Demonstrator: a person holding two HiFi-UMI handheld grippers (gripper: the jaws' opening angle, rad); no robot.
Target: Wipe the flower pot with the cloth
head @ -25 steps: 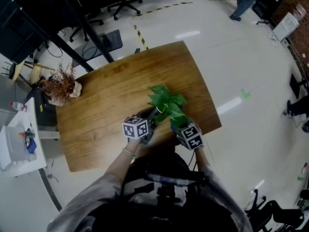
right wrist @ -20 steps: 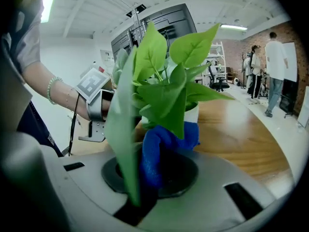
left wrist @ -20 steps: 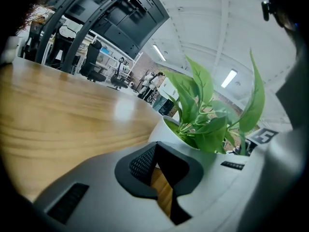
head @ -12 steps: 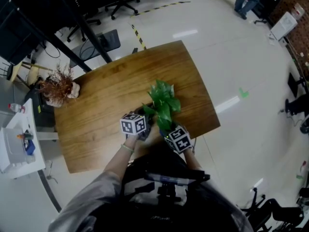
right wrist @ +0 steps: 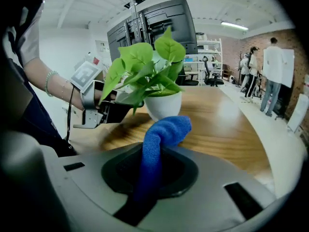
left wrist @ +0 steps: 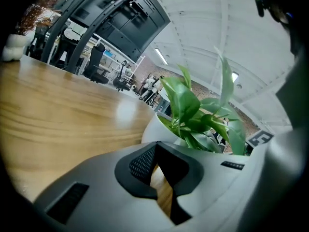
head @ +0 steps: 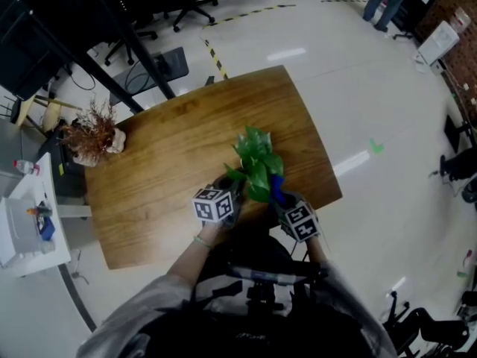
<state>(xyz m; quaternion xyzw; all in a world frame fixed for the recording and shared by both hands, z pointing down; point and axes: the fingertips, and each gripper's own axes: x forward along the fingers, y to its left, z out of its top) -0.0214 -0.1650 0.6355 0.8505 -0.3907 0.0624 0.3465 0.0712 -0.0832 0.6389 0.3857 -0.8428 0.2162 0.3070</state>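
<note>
A leafy green plant (head: 257,159) stands in a white flower pot (right wrist: 163,105) near the wooden table's (head: 171,148) front edge; from the head view the leaves hide the pot. My right gripper (right wrist: 154,164) is shut on a blue cloth (right wrist: 161,134), whose free end rises just short of the pot, apart from it. In the head view the cloth (head: 276,189) shows right of the plant. My left gripper (left wrist: 159,164) is low over the table at the pot's (left wrist: 159,127) left side, jaws together with nothing between them, and appears as the left gripper (right wrist: 112,111) under the leaves.
A dried brown plant (head: 93,134) sits at the table's far left corner. A white cart (head: 26,226) stands left of the table. Office chairs (head: 190,6) and people (right wrist: 273,76) are farther off on the floor. The table's front edge (head: 223,233) is right below both grippers.
My right gripper swung left close under the plant, then back out to the right, and the blue cloth now shows beside the leaves. My left gripper shifted slightly toward me.
</note>
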